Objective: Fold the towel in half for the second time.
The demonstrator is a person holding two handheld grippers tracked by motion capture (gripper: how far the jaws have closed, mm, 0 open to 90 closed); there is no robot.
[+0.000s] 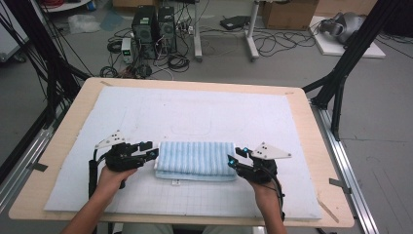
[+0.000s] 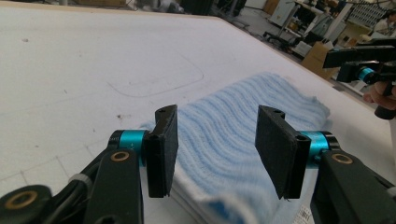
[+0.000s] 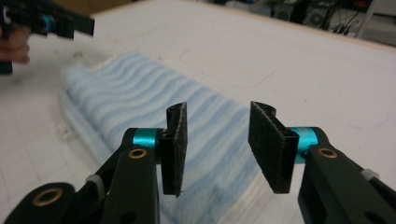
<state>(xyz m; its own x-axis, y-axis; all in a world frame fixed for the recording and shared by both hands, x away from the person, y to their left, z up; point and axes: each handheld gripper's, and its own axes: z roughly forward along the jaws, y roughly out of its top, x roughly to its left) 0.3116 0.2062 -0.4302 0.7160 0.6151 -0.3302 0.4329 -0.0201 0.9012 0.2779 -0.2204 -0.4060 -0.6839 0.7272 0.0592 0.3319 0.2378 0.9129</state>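
Your left gripper (image 2: 216, 154) has its jaws standing apart with nothing pinched between the pads; the folded blue striped towel (image 2: 243, 140) lies just past and below them, its near end under the gap. From above, that gripper (image 1: 155, 152) sits just off the towel's (image 1: 195, 160) left end, on the white mat (image 1: 195, 112).

Your right gripper (image 3: 216, 144) is likewise parted and holds nothing. The towel (image 3: 140, 107) stretches away ahead of its jaws, with its near end lying beneath the gap. From above, this gripper (image 1: 233, 160) sits at the towel's right end, touching or nearly so; you cannot tell which.

So the towel lies flat and folded between your two grippers, which face each other across its length. Beyond the towel, a faint pen outline (image 1: 192, 127) marks the mat. The mat covers a wooden table (image 1: 311, 122).
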